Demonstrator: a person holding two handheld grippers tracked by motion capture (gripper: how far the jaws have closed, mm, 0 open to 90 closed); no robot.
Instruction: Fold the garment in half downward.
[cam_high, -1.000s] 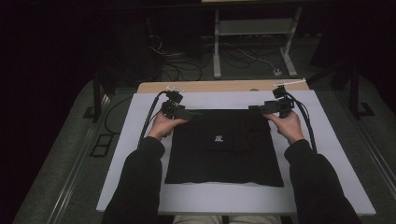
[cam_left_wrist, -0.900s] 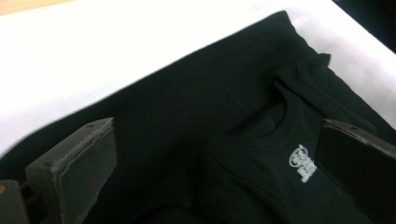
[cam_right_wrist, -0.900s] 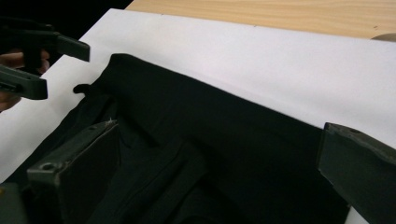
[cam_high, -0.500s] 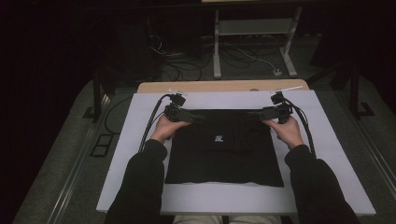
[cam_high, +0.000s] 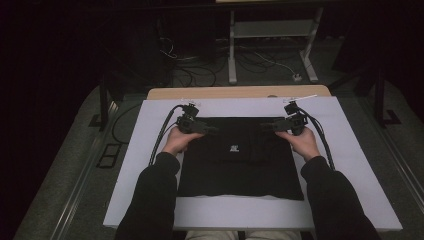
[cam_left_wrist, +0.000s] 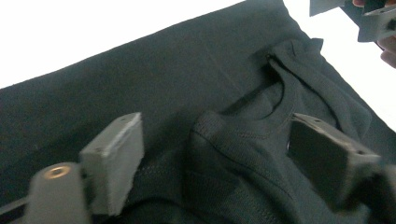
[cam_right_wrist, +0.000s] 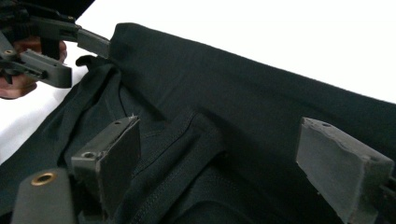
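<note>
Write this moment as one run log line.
left gripper: closing, over cloth | right gripper: closing, over cloth | folded black cotton T-shirt: flat on white board

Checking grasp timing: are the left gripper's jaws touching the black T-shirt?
Cannot tell. In the left gripper view the left gripper straddles the black T-shirt, jaws just closing; contact isn't plain.

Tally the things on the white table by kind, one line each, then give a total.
Black garment, folded flat: 1
Handheld grippers, left gripper and right gripper, at its far corners: 2
Total: 3
</note>
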